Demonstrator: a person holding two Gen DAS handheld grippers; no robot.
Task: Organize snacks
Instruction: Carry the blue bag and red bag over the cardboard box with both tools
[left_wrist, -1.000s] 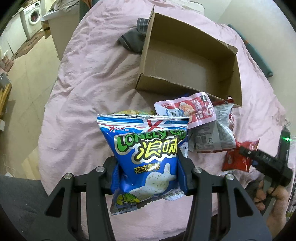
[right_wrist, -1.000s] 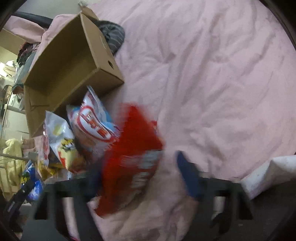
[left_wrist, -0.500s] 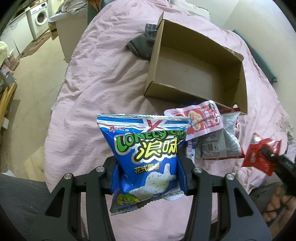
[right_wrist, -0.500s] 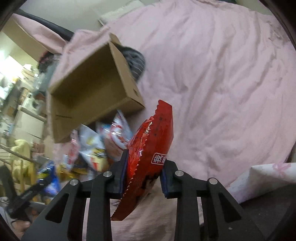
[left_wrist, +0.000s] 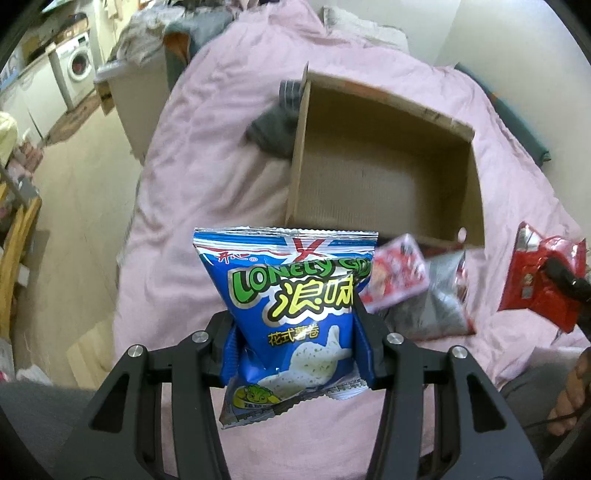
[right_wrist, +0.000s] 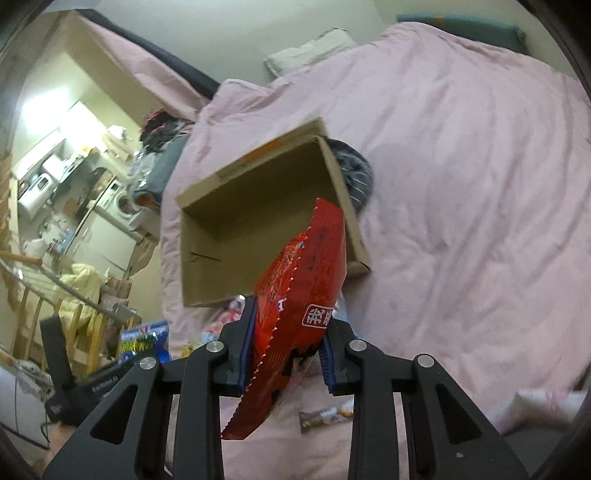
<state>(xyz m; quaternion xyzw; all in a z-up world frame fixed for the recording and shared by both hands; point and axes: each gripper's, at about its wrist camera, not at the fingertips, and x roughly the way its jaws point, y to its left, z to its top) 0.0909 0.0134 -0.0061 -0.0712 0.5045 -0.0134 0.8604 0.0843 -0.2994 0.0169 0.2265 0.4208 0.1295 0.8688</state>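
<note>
Snacks: blue foil chip bag (left_wrist: 295, 314) clamped in left gripper (left_wrist: 295, 343); red crinkled packet (right_wrist: 295, 310) pinched in right gripper (right_wrist: 288, 350), both above open brown cardboard box (left_wrist: 384, 122) on pink bedcover (left_wrist: 207, 155).

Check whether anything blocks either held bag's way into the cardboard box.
Nothing visible does. The blue chip bag in the left gripper and the red bag in the right gripper both face the cardboard box, whose top is open and floor bare.

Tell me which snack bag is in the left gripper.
The blue Lonely God bag, pinched in the left gripper. The red bag is in the right gripper; the rest lie on the bed.
</note>
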